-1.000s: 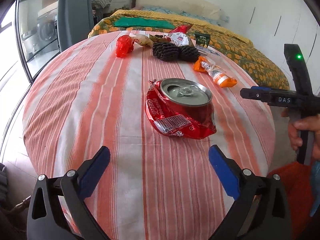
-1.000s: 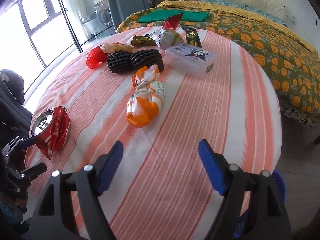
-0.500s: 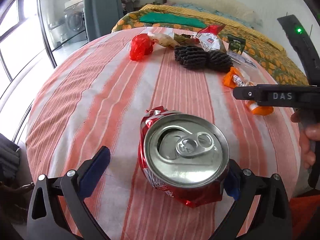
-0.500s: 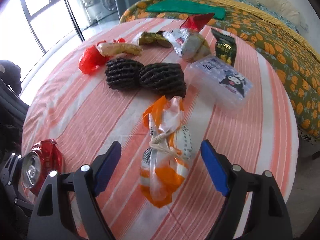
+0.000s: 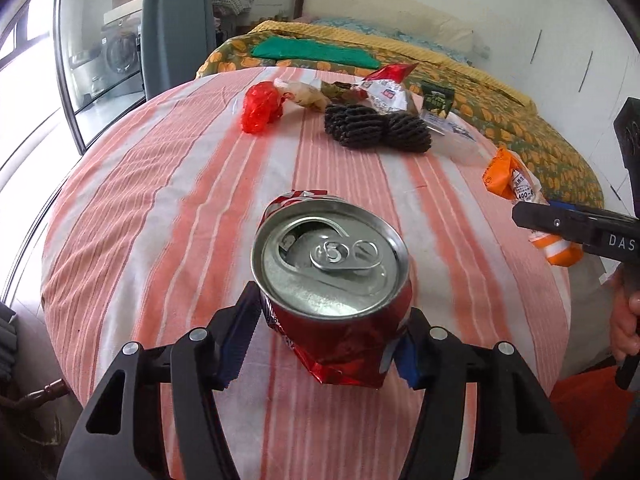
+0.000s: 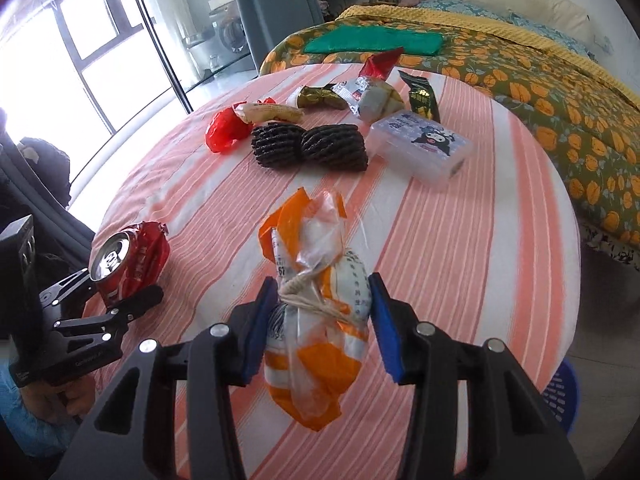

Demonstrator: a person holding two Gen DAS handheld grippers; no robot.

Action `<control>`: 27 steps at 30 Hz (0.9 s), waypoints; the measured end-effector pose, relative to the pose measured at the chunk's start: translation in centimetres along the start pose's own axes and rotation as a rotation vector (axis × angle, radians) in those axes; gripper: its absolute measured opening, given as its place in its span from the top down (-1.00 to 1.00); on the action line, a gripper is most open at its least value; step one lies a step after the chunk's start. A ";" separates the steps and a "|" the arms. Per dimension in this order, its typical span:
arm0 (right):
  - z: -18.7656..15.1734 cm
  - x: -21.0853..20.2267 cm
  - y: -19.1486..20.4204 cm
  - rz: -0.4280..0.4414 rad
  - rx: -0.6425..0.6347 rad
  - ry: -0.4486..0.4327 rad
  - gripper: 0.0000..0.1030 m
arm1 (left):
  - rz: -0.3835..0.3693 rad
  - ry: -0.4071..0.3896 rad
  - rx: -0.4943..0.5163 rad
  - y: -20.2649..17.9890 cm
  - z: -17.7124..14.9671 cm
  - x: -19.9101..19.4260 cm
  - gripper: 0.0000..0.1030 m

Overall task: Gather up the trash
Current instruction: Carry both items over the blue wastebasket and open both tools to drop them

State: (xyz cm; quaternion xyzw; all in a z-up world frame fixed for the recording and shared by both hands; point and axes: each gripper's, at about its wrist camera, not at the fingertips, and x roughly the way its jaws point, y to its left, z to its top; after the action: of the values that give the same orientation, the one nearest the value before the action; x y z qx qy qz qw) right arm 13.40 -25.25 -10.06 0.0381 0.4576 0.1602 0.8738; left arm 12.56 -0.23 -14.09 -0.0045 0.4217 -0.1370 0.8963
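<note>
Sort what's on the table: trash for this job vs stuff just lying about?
Trash:
crushed red can, in left gripper
orange-and-white tied bag, between right gripper pads
red plastic wrapper
snack wrappers

Lying about:
black mesh bundle
clear cartoon box
green cloth on the bed

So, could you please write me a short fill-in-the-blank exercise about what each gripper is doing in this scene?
1. The left gripper is closed on a crushed red ____.
2. The orange and white plastic bag between the right gripper's jaws is tied with ____.
3. The clear box with a cartoon character lies on the ____ tablecloth.
4. Behind the black mesh bundle lies a crumpled plastic bag coloured ____.

Missing words: can; string; striped; red
</note>
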 end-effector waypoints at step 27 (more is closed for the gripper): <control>-17.0 -13.1 -28.9 -0.314 0.572 -0.112 0.11 | -0.455 0.201 0.457 -37.7 -1.5 7.2 -0.15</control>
State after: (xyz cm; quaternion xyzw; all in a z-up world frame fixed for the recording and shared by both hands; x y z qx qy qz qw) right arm -0.24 -58.07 -15.78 0.2196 0.4357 -0.1139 0.8654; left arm 6.69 -38.14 -15.81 0.1161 0.4545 -0.4242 0.7746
